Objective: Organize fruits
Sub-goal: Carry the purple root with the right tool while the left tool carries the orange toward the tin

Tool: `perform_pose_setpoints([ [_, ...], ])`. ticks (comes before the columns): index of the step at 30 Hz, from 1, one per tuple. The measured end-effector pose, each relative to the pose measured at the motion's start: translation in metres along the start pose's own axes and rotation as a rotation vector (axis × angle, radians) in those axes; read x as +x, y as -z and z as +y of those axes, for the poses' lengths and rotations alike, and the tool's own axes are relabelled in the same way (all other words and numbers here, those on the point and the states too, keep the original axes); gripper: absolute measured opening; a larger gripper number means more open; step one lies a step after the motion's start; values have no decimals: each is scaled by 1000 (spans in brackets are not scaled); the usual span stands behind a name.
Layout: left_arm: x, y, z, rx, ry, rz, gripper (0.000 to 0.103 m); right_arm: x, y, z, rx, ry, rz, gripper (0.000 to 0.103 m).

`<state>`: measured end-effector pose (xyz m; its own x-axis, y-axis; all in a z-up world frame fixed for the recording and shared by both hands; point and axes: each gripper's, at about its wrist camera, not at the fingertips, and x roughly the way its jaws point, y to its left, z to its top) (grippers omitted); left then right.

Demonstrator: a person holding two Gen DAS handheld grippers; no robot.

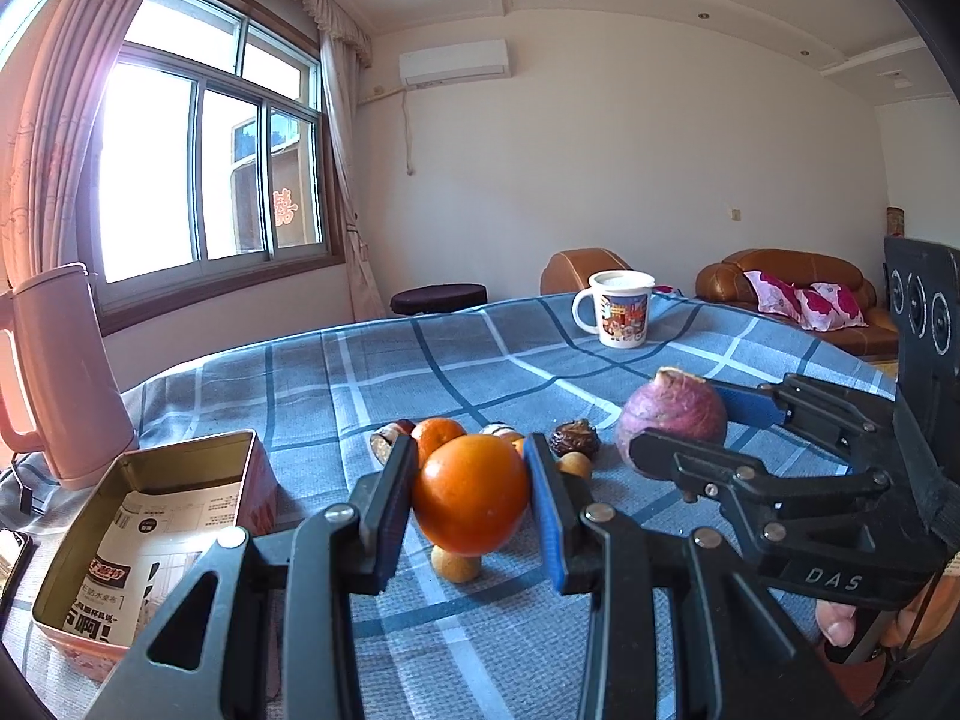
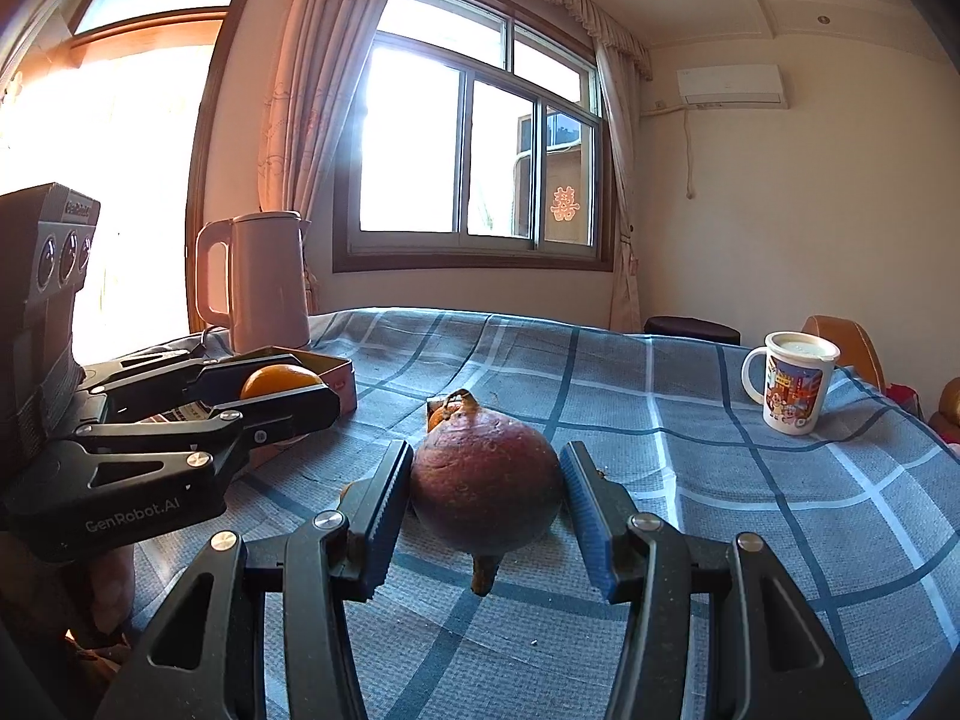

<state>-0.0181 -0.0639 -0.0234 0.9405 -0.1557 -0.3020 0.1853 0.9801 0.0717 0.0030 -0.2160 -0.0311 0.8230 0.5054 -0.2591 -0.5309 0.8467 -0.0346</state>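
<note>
orange (image 1: pixel 470 493) lifted, purple root (image 2: pixel 486 480) gripped

Kettle (image 2: pixel 264 282), mug (image 1: pixel 618 309), maybe phone (image 1: pixel 12 558).

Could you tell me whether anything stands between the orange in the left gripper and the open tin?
Nothing visible does: the orange, held in the left gripper, has only bare tablecloth toward the open tin.

You face a pale wall (image 1: pixel 630 168) with an air conditioner (image 1: pixel 454 62) mounted high. To its left, bright daylight floods through a sliding window (image 1: pixel 210 162) framed by pink curtains (image 1: pixel 42 138). Beyond the checked blue tablecloth (image 1: pixel 372 372) stand a dark stool (image 1: pixel 438 298) and a brown sofa (image 1: pixel 798 282) with flowered cushions (image 1: pixel 804 299).
</note>
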Motion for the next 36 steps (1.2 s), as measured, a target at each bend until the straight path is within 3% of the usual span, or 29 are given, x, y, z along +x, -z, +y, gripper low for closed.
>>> perform_pose_setpoints([
  [19, -15, -12, 8, 5, -58, -64, 38, -11, -4, -4, 29, -32, -63, 53],
  [36, -15, -20, 62, -54, -199, -20, 38, 20, -61, 31, -22, -134, -49, 53],
])
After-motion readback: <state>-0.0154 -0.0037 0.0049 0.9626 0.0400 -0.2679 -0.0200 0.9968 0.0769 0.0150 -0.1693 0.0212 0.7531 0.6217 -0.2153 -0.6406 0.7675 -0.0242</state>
